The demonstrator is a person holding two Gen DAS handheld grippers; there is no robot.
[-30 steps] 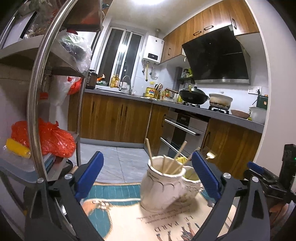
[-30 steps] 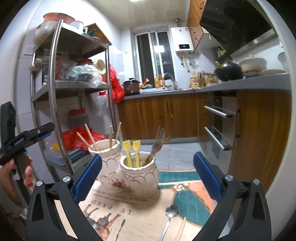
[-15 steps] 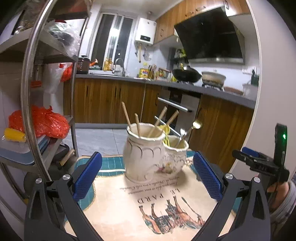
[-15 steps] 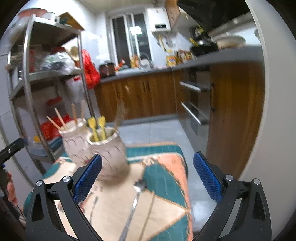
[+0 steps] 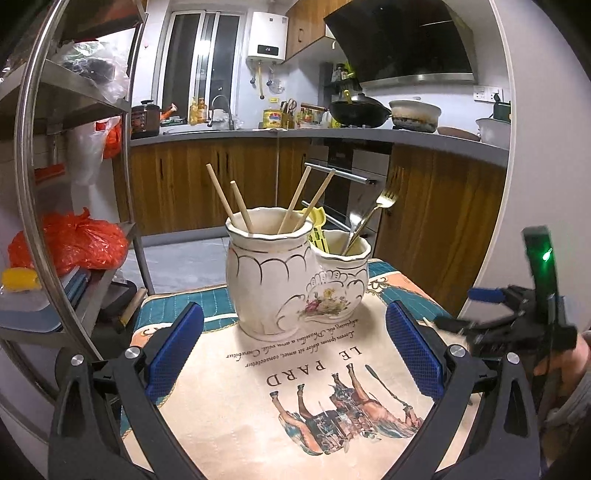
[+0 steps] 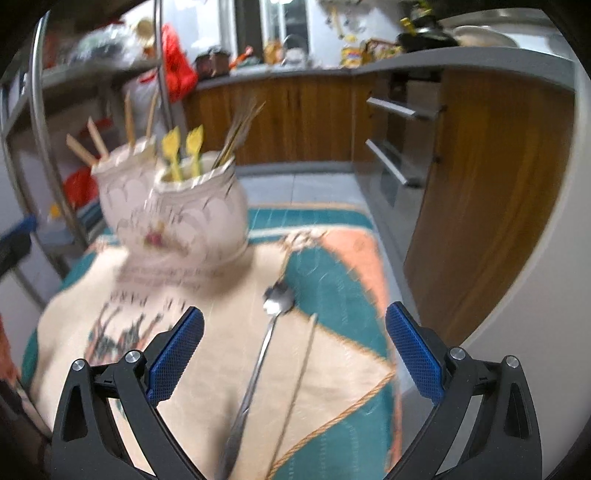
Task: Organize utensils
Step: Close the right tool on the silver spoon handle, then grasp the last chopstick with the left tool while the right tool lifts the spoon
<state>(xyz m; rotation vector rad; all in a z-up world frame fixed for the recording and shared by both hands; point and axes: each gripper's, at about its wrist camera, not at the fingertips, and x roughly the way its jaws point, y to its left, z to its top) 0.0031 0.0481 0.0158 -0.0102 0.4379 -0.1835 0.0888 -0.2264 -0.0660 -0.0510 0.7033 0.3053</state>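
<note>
Right wrist: slender metal spoon (image 6: 258,365), blurred.

Motion blurs the holder (image 6: 177,206); the spoon (image 6: 255,373) handle runs off the bottom edge.

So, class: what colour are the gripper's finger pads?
Blue finger pads, clearest in the left wrist view.

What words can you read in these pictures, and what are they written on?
"LE PARD": on the tablecloth, upside down in the left wrist view.
A cursive line nearer the ceramic utensil holder on the same cloth: too small to read.
Display on the water heater: too small to read.
Label on the yellow tin: unreadable.
Right wrist view: all print blurred.
</note>
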